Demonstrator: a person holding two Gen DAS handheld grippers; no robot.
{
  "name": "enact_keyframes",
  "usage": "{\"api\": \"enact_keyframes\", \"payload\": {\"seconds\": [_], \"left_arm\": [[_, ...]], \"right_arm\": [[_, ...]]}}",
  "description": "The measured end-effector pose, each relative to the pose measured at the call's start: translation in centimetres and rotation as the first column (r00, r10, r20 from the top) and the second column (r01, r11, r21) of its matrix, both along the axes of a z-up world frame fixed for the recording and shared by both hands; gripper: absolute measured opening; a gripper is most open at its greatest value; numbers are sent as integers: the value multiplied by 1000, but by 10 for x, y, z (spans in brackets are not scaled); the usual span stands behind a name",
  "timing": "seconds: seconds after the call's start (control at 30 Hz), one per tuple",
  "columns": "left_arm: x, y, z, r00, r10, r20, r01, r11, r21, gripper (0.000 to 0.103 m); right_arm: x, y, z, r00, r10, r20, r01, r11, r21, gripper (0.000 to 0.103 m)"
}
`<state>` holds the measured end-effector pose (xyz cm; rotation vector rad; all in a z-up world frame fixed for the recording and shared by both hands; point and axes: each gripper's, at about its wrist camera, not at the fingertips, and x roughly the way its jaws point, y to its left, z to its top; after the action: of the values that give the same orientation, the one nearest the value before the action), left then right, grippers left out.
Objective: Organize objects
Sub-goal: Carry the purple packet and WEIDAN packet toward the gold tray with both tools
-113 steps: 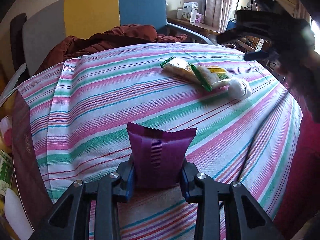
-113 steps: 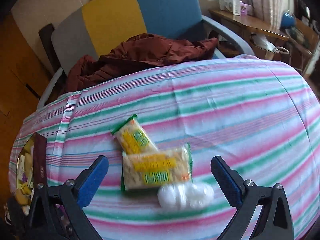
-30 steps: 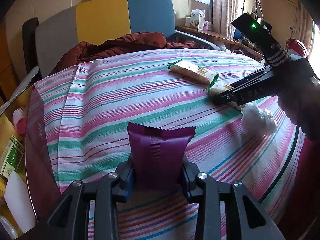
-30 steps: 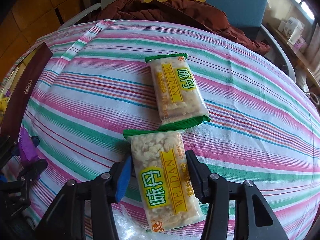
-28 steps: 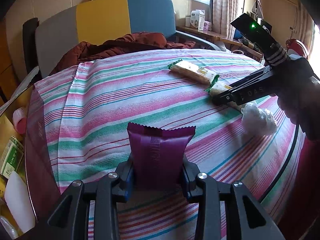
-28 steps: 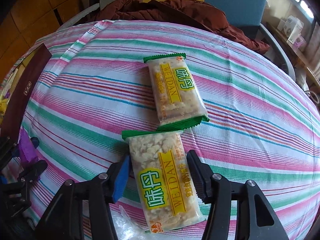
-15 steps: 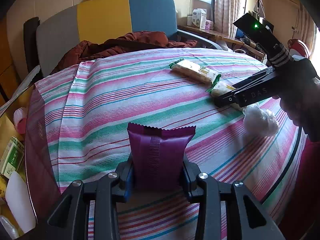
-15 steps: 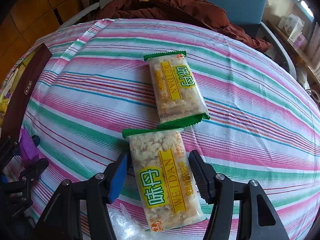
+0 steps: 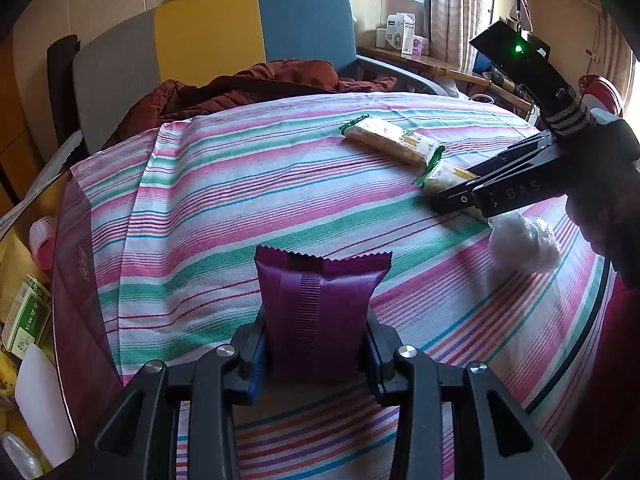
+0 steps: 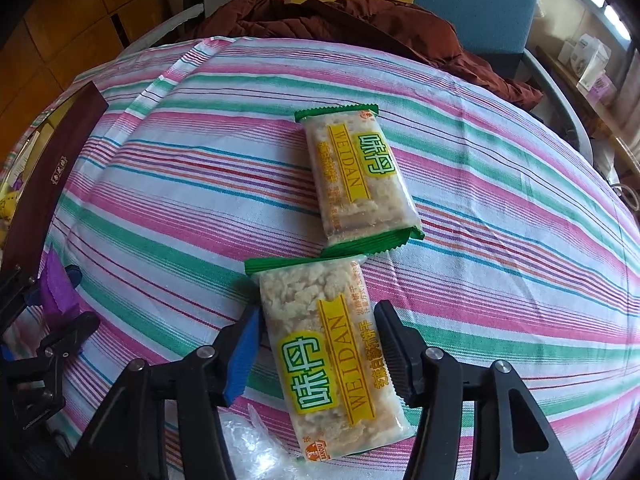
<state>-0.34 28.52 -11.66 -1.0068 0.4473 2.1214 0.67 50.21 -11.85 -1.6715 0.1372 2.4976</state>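
Observation:
My left gripper (image 9: 316,344) is shut on a purple snack packet (image 9: 320,304), held upright over the striped tablecloth (image 9: 224,200); both also show at the left edge of the right wrist view, the packet (image 10: 58,292) sticking out of the fingers. Two clear cracker packets with green ends lie end to end on the cloth. The far packet (image 10: 356,176) lies free. My right gripper (image 10: 318,344) points steeply down over the near packet (image 10: 332,352), its jaws closing, pads against the packet's two long sides. The packet still lies flat on the cloth.
A crumpled white plastic ball (image 9: 524,244) lies just behind the near packet, by the right gripper (image 9: 460,200). A chair with a rust-brown jacket (image 9: 256,84) stands at the table's far side. Bare dark table rim (image 9: 76,280) shows left, with a green box (image 9: 26,320) beyond.
The right jaws spread a little half a second ago and have come back in onto the near cracker packet. The left gripper and purple packet have not moved.

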Motion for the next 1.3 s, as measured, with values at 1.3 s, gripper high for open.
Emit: {"api": "enact_keyframes", "payload": {"seconds": [1.3], "left_arm": [[12,-54,82,994,76,-77,-67,992,105,37]], "right_arm": [[16,-52,75,950,-165,-265,141,984,-108,50]]}}
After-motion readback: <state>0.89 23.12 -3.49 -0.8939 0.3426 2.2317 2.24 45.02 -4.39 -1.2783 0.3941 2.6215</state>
